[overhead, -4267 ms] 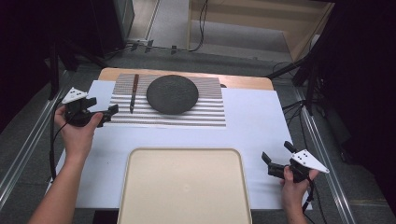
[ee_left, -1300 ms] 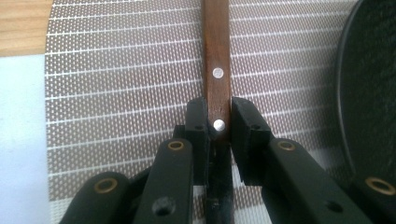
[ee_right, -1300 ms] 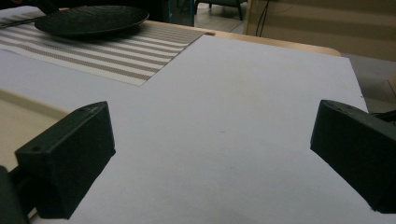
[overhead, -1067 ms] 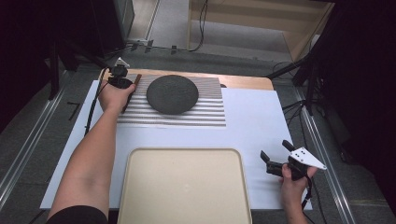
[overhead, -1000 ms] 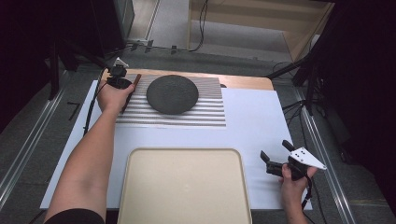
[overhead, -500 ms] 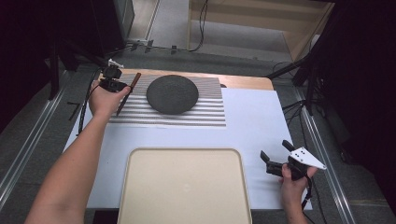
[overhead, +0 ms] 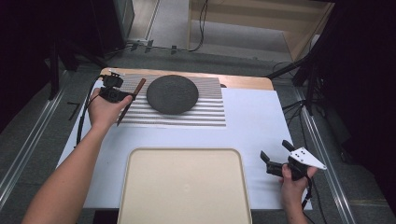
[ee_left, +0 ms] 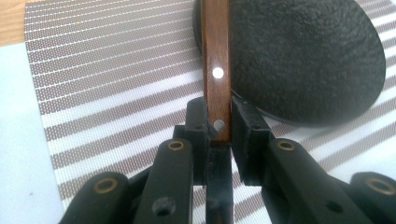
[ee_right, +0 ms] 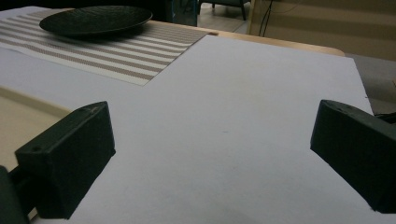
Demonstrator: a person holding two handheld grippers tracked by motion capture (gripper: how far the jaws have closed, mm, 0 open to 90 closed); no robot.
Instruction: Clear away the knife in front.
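Seen from above, a cream tray [overhead: 184, 186] lies nearest the person, at six o'clock on a white table cover [overhead: 252, 121]. Just to its right, at about four o'clock, the right gripper [overhead: 275, 161] rests on the white cover in the person's right hand; its two black jaws stand wide apart with nothing between them, and in the right gripper view bare white cover fills the gap. Farther off, past the tray, a striped placemat [overhead: 205, 112] spreads across the middle of the table towards twelve o'clock. A dark round plate [overhead: 173, 93] with a rough surface sits on this mat. At about ten o'clock, over the mat's left edge, the left hand [overhead: 105, 109] holds the left gripper [overhead: 122, 96], and its jaws are clamped on a wooden-handled knife [overhead: 128, 100]. In the left gripper view the brown handle [ee_left: 216, 60], set with pale rivets, is pinched snugly between the two black pads and runs straight away from the camera, its far part passing over the plate's near left rim [ee_left: 243, 100]. From above, the knife lies on a slant just left of the plate, handle end farther, darker blade end pointing back towards the person.
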